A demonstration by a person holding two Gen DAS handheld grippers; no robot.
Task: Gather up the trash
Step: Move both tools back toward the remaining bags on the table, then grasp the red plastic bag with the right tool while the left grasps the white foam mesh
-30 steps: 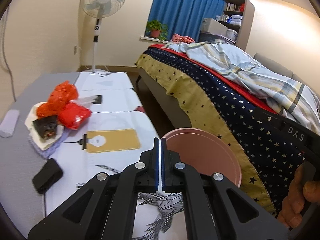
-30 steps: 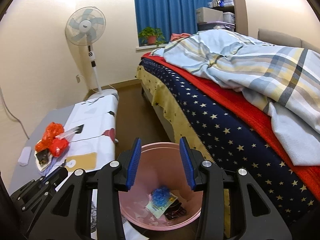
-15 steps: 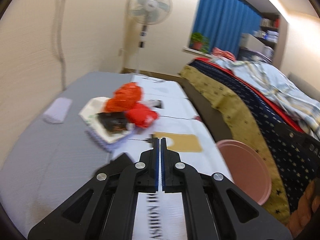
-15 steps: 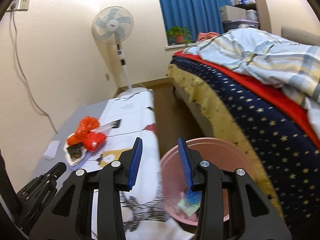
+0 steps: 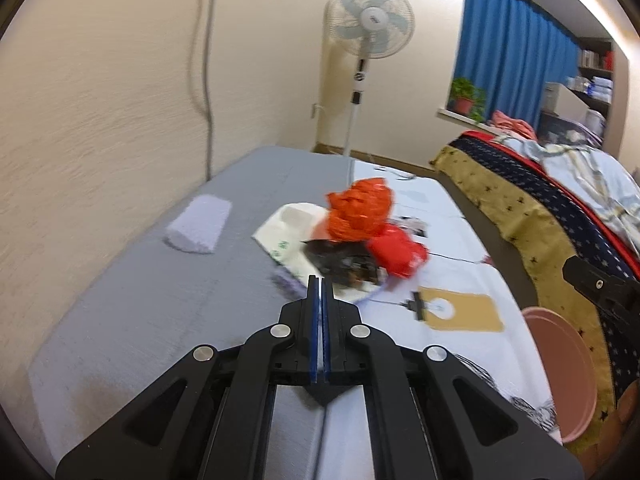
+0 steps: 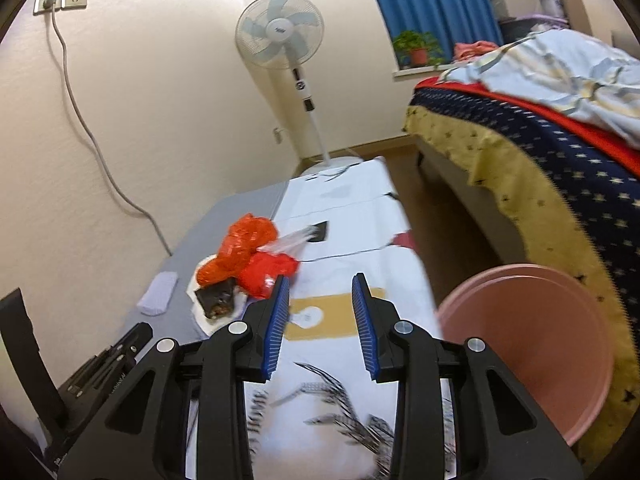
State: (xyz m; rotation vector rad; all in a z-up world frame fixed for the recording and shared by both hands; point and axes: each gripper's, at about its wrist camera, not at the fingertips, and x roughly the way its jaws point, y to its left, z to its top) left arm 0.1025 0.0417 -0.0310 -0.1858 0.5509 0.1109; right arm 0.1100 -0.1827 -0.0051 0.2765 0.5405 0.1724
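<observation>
Right gripper fingers wide, left gripper pressed together — the loose trash pile at ten o'clock could scatter off the counter, missing the pink bin.

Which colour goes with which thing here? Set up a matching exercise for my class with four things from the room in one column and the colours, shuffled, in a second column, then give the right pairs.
Things
1. bin
2. curtain
3. crumpled bag
4. fan

Colours
A. blue
B. white
C. pink
D. orange

Right pairs: 1-C, 2-A, 3-D, 4-B
</observation>
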